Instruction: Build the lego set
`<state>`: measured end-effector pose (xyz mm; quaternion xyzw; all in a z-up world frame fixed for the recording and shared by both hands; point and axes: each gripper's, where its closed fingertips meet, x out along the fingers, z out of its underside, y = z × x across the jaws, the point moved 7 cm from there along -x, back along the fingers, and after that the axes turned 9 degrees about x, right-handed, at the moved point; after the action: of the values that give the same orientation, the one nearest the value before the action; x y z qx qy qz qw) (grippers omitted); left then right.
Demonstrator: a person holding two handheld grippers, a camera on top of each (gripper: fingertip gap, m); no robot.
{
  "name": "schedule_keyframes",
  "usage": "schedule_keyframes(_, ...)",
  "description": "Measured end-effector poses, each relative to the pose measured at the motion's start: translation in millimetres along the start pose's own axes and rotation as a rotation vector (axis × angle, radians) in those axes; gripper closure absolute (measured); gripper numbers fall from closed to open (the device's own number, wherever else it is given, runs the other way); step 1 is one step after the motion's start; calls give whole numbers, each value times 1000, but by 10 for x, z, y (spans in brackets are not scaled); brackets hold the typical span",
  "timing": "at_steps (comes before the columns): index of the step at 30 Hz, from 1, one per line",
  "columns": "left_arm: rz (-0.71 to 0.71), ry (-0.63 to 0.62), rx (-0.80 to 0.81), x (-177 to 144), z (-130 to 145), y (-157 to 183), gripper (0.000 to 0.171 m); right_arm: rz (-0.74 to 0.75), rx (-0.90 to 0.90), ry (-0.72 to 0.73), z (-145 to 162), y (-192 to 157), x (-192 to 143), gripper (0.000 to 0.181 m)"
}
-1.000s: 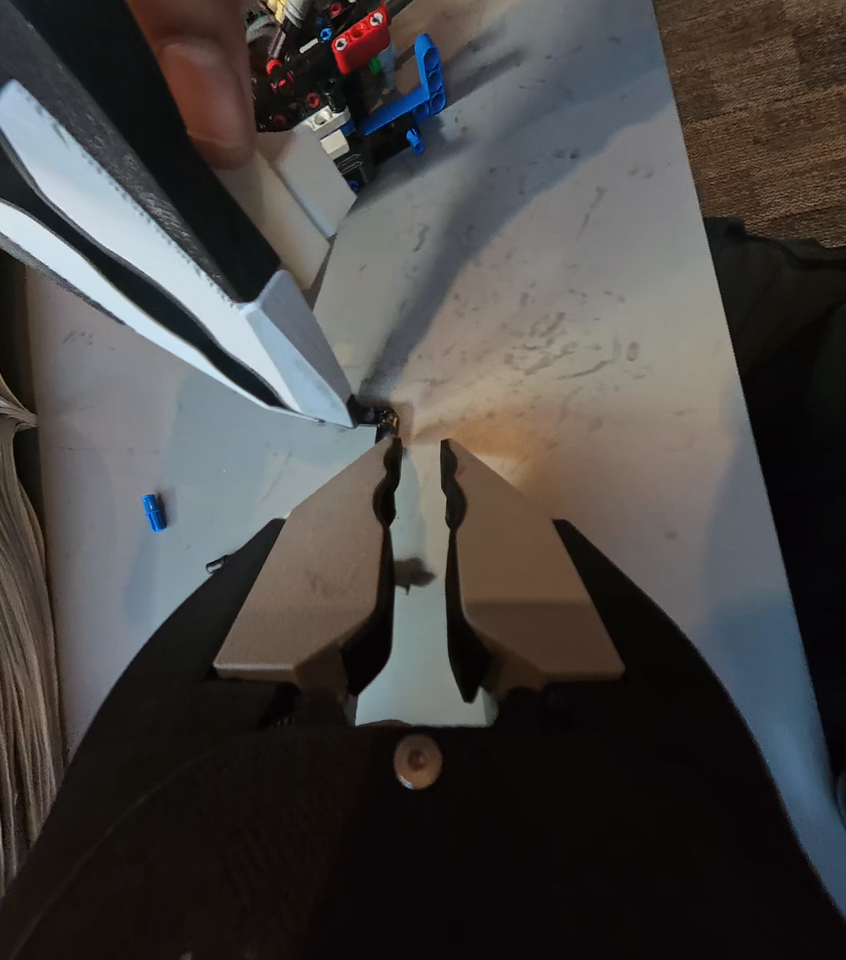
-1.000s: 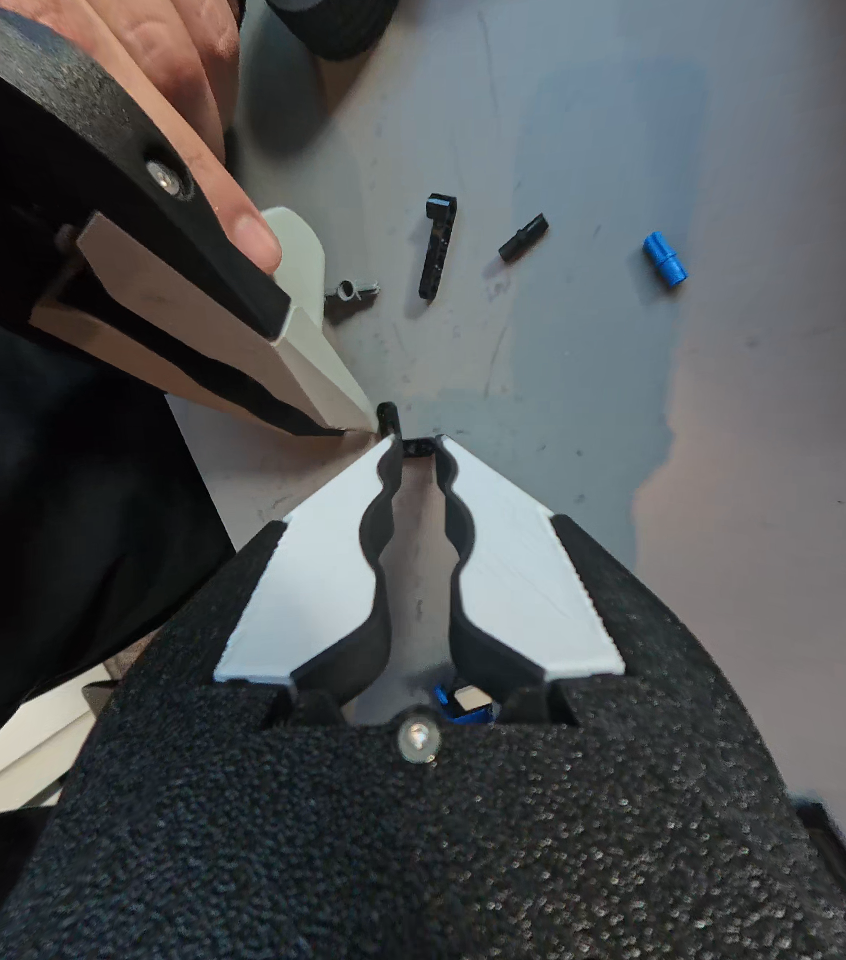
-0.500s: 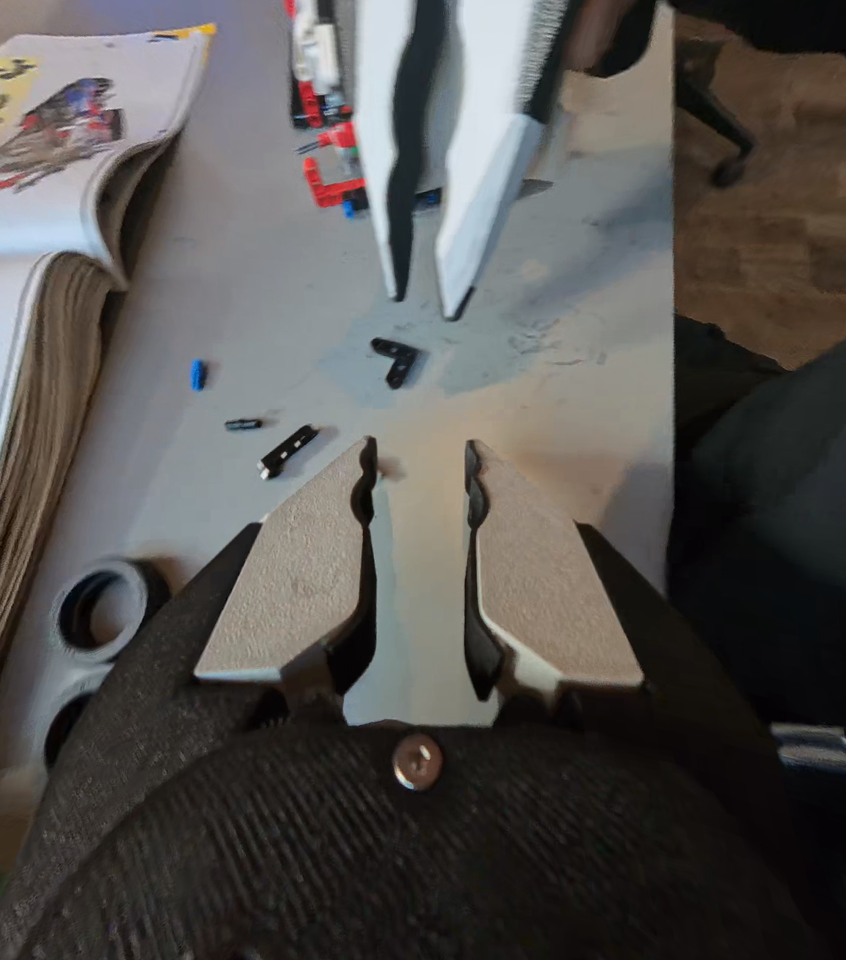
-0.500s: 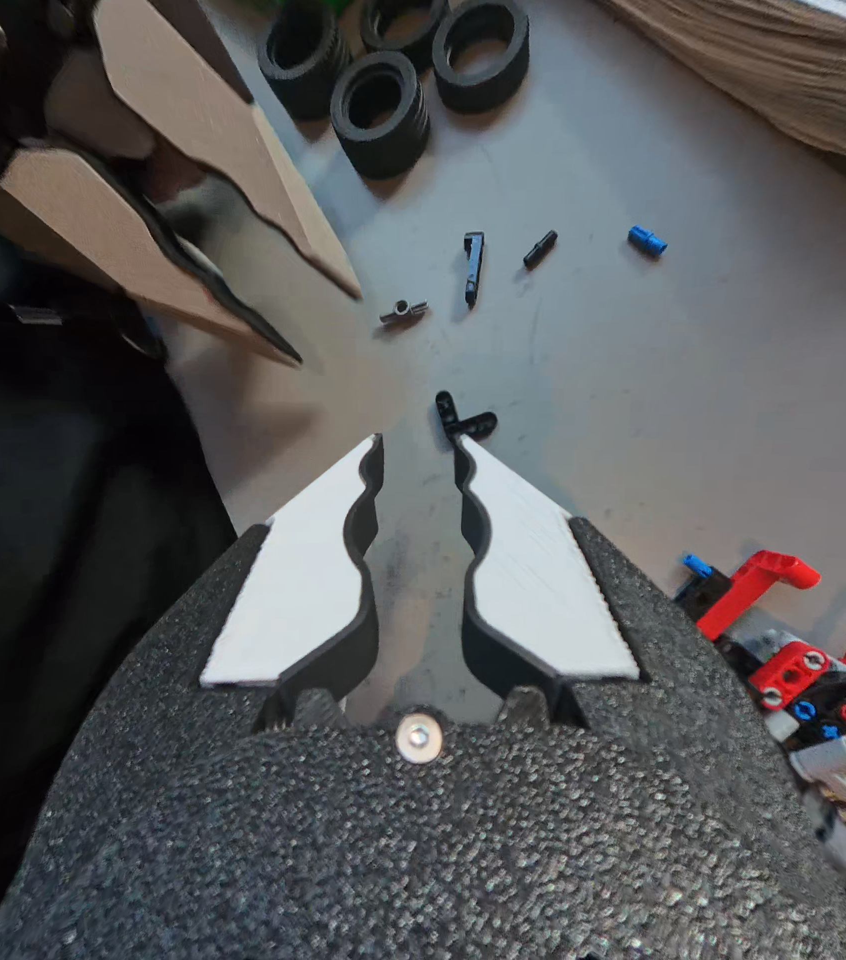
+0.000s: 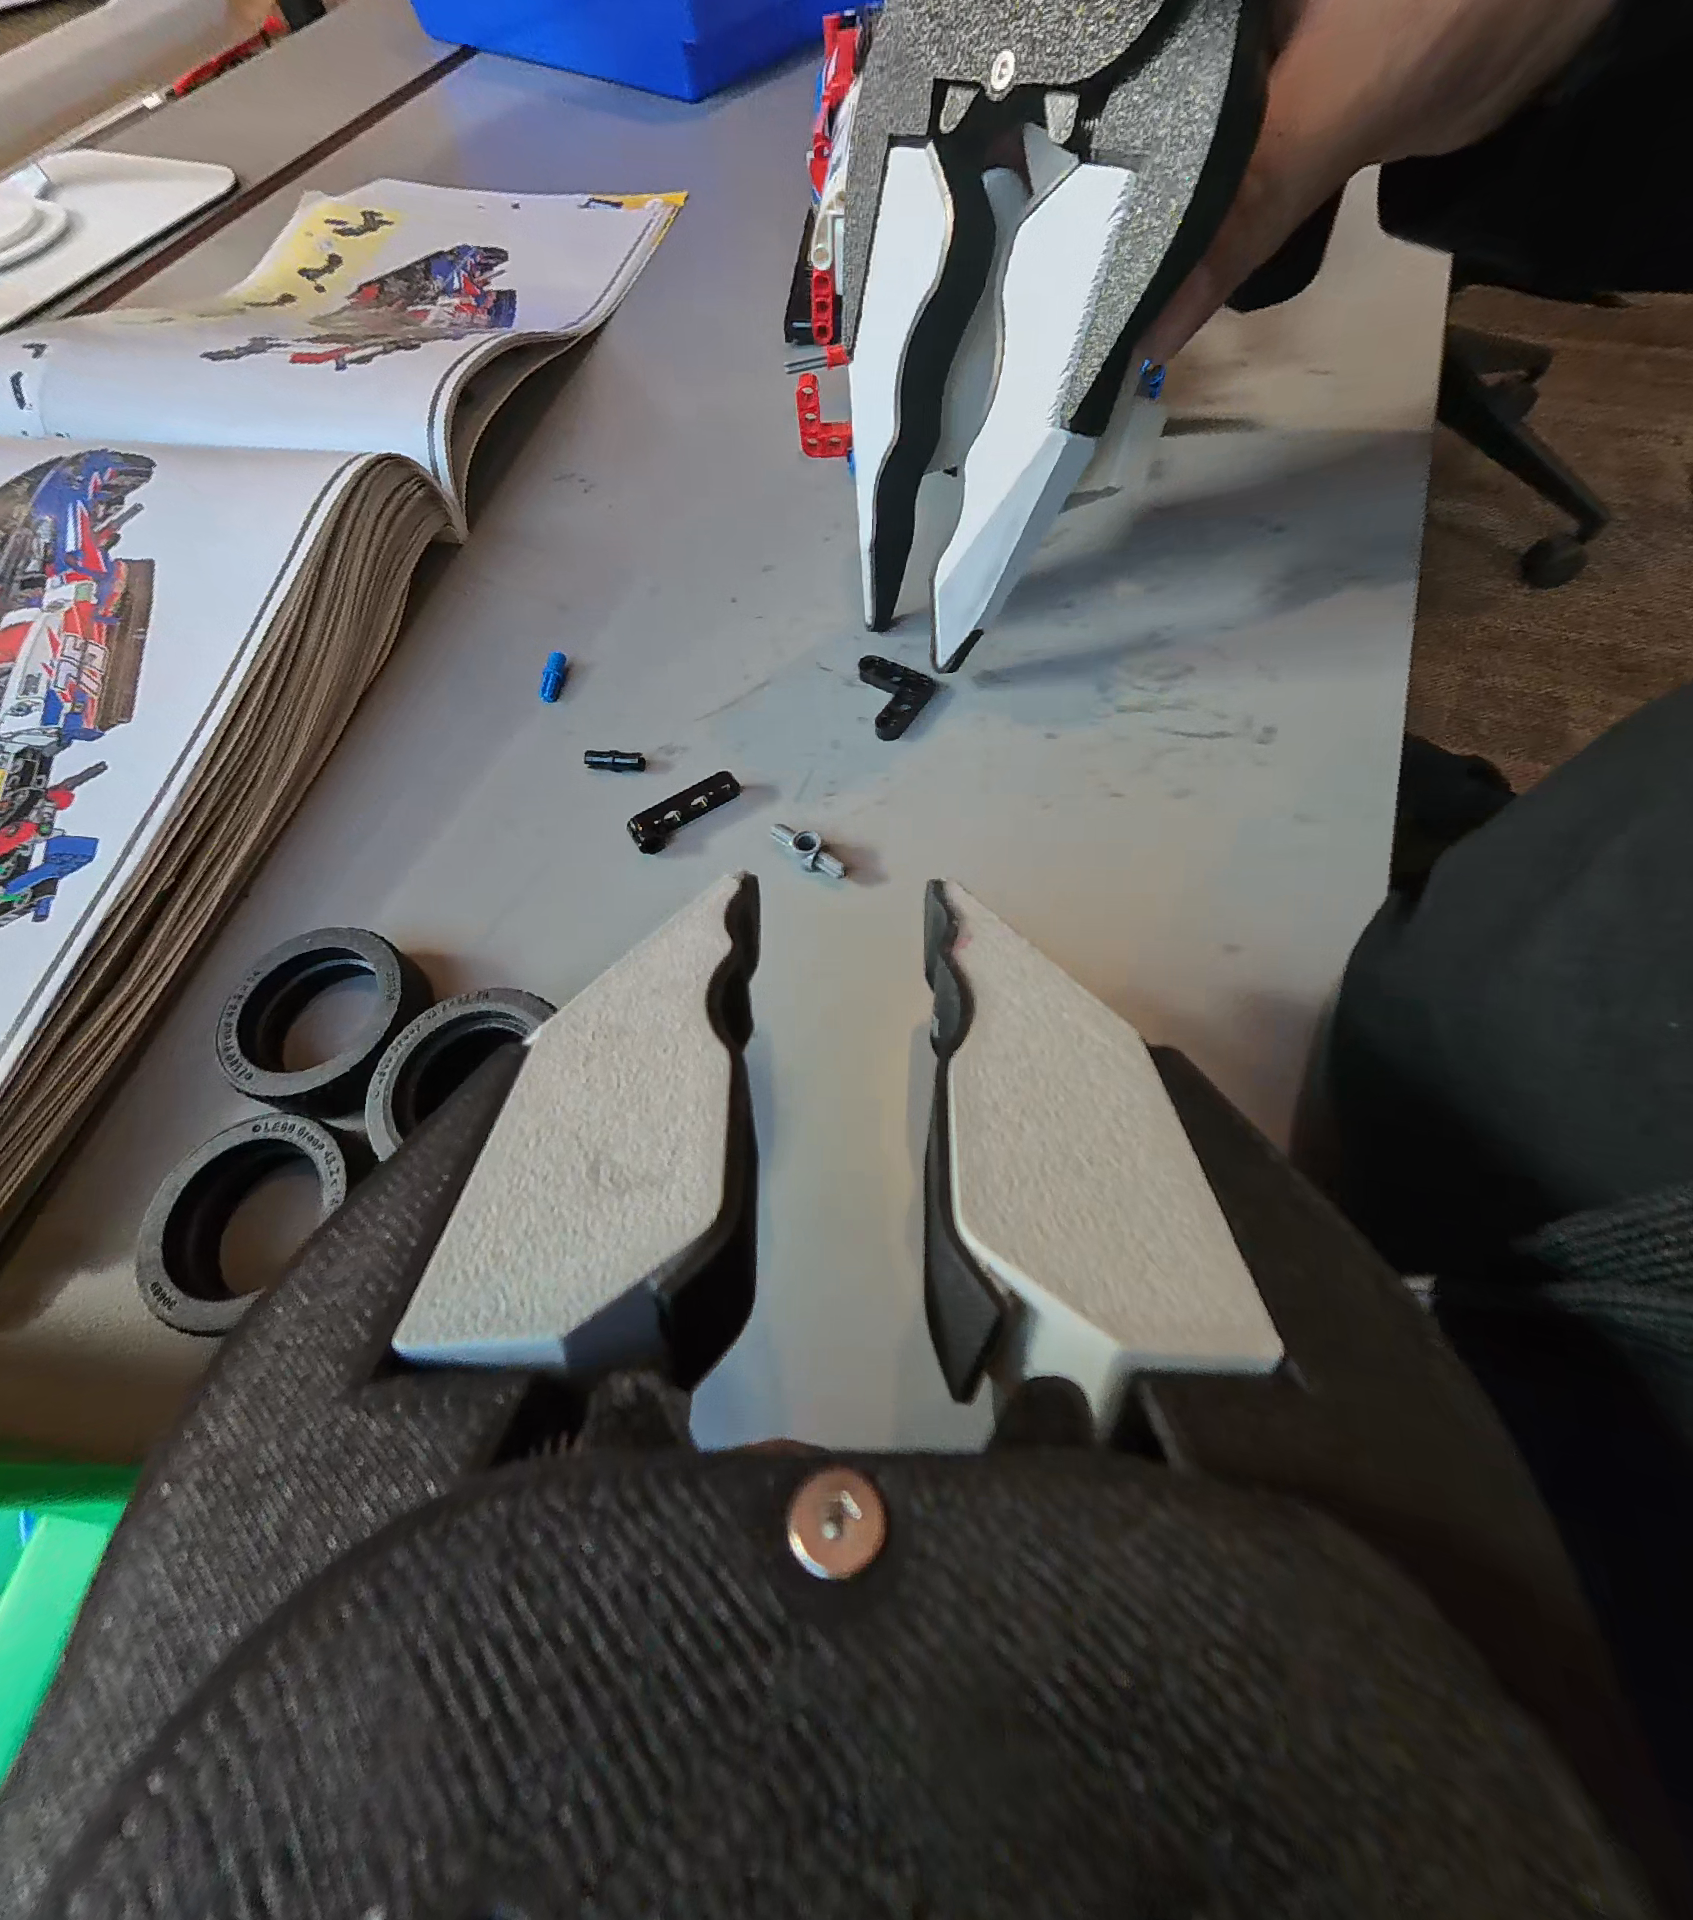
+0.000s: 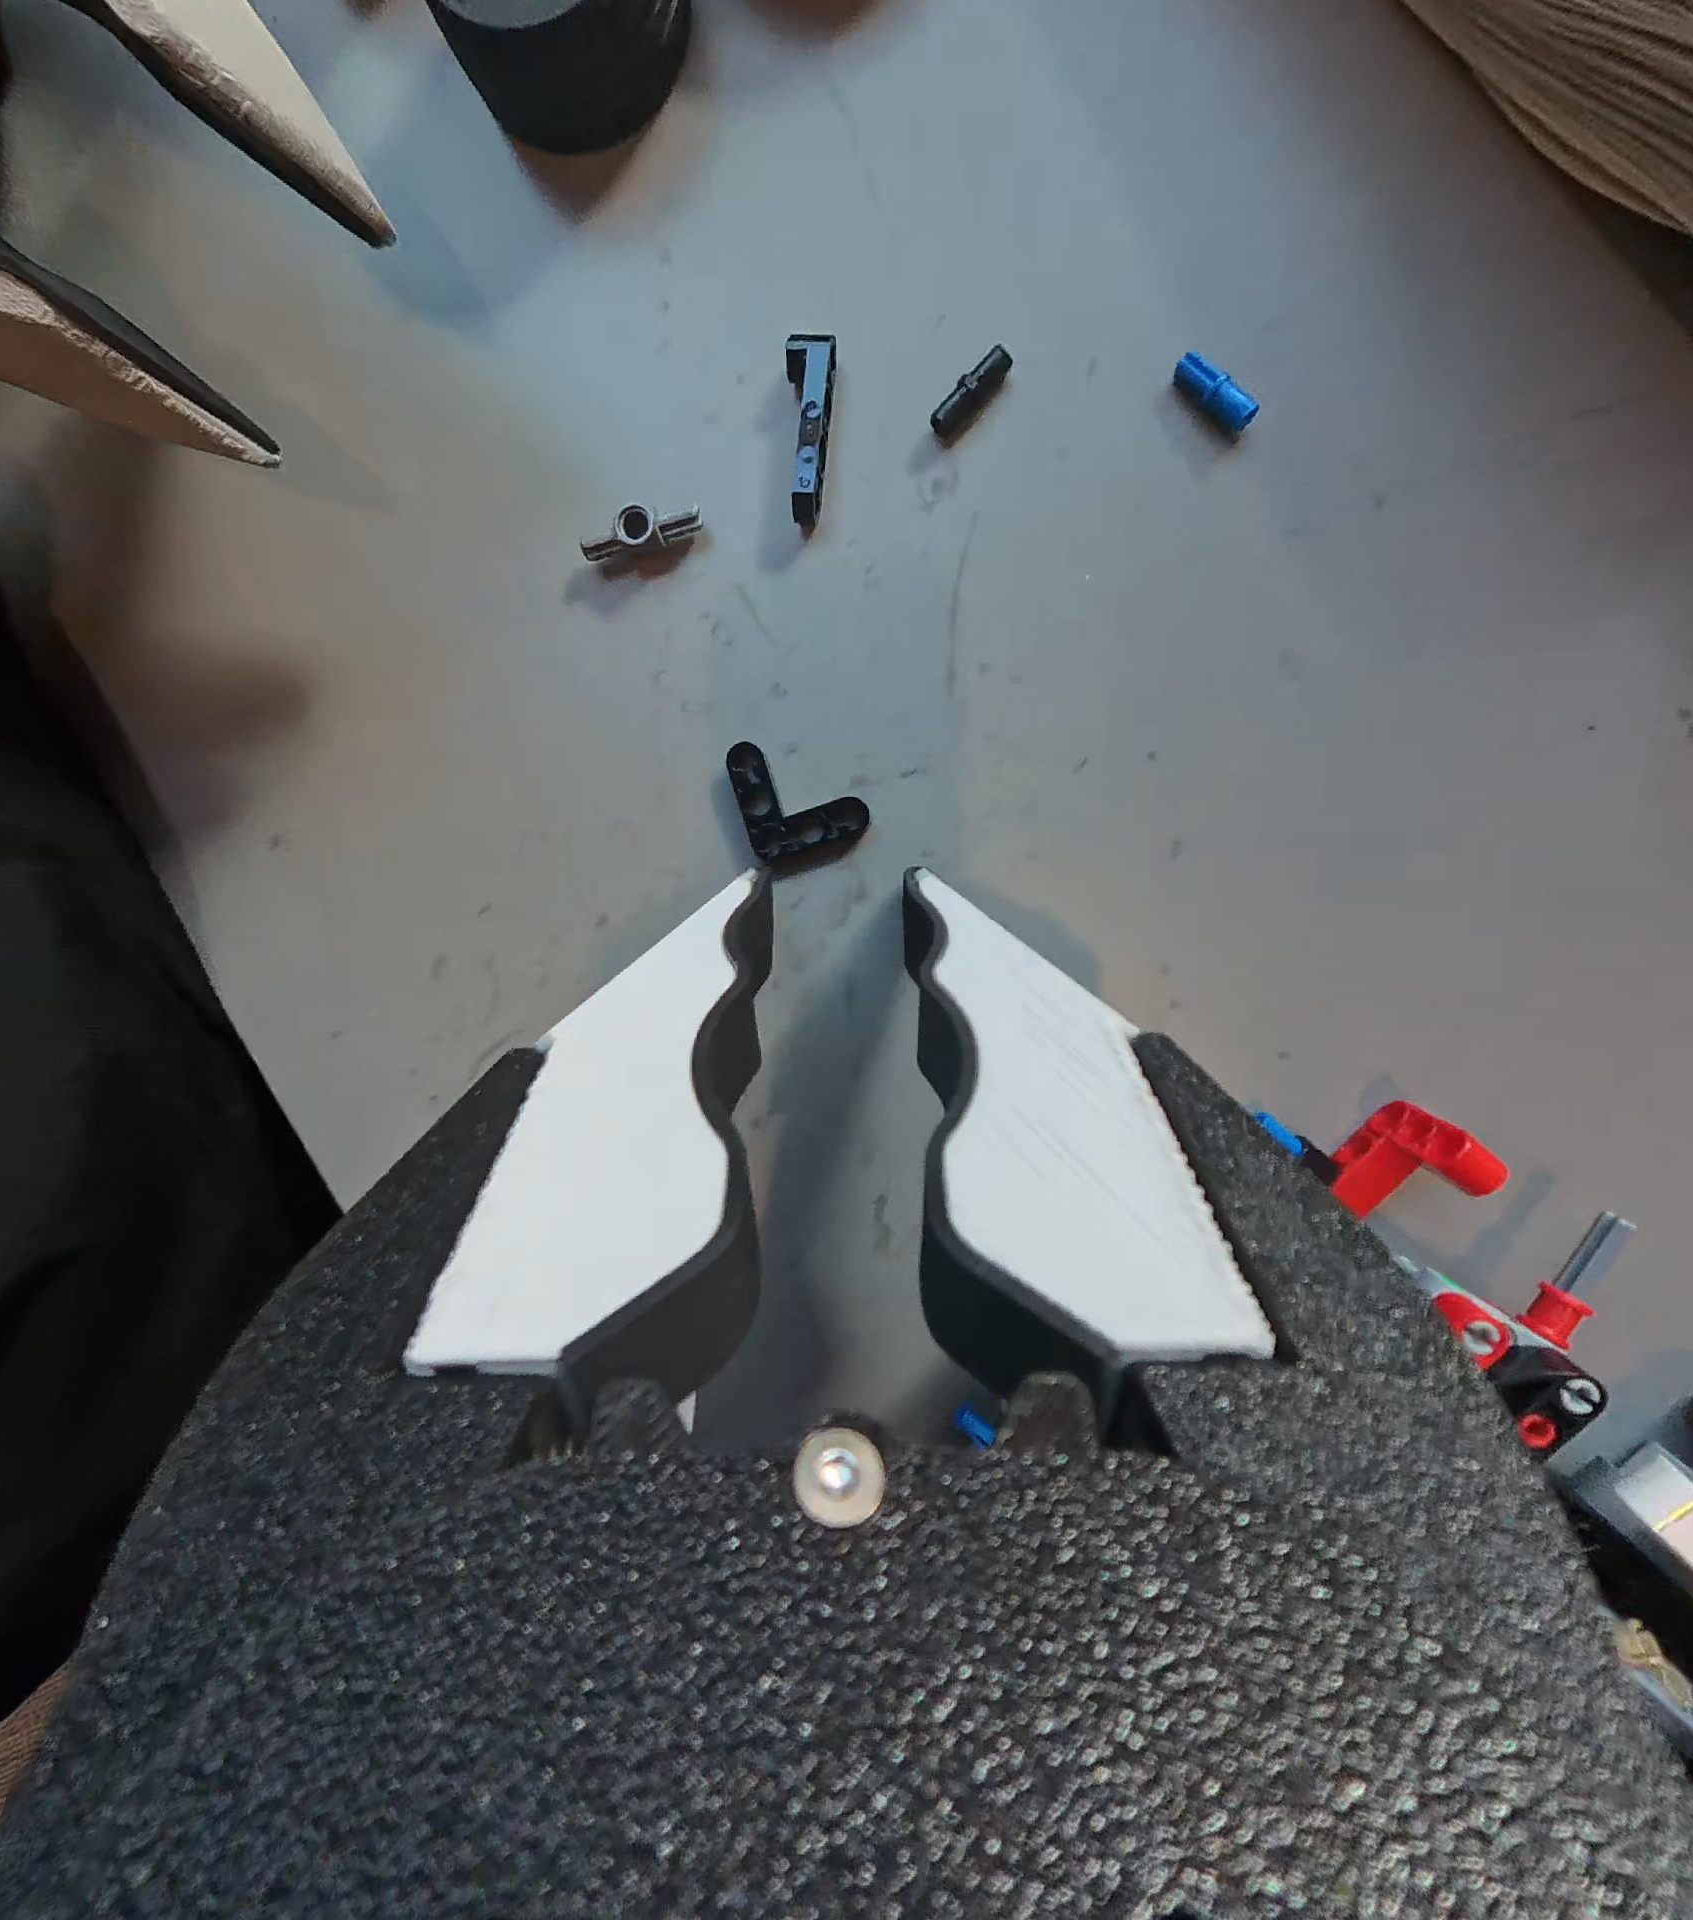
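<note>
The grey worktop (image 5: 1185, 831) carried an open instruction book (image 5: 146, 644) and three black tyres (image 5: 322, 1101). The left hand-held gripper (image 5: 842, 896) hovered with jaws apart and empty. The right hand-held gripper (image 6: 837, 881), also parted and empty, hung just beside a black L-shaped piece (image 6: 790, 816). A straight black beam (image 6: 811, 426), grey connector (image 6: 639, 532), black pin (image 6: 970, 393) and blue pin (image 6: 1216, 393) lay beyond.

Left wrist cam sits higher, looking fwd past its claw (image 5: 842, 894). Right cam faces it, close above table (image 6: 1341, 727). Both share black L-piece (image 6: 792, 805) ahead of the tips.
</note>
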<state>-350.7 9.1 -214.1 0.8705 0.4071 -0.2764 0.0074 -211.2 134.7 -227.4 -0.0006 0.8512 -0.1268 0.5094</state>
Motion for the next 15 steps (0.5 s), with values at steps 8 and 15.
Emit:
schedule_keyframes(8,17,30,-57,-25,3,-55,142,7,-40,25,-24,31,3,159)
schedule_keyframes(15,7,38,-32,-34,-3,-39,144,8,-7,107,-31,44,-99,159)
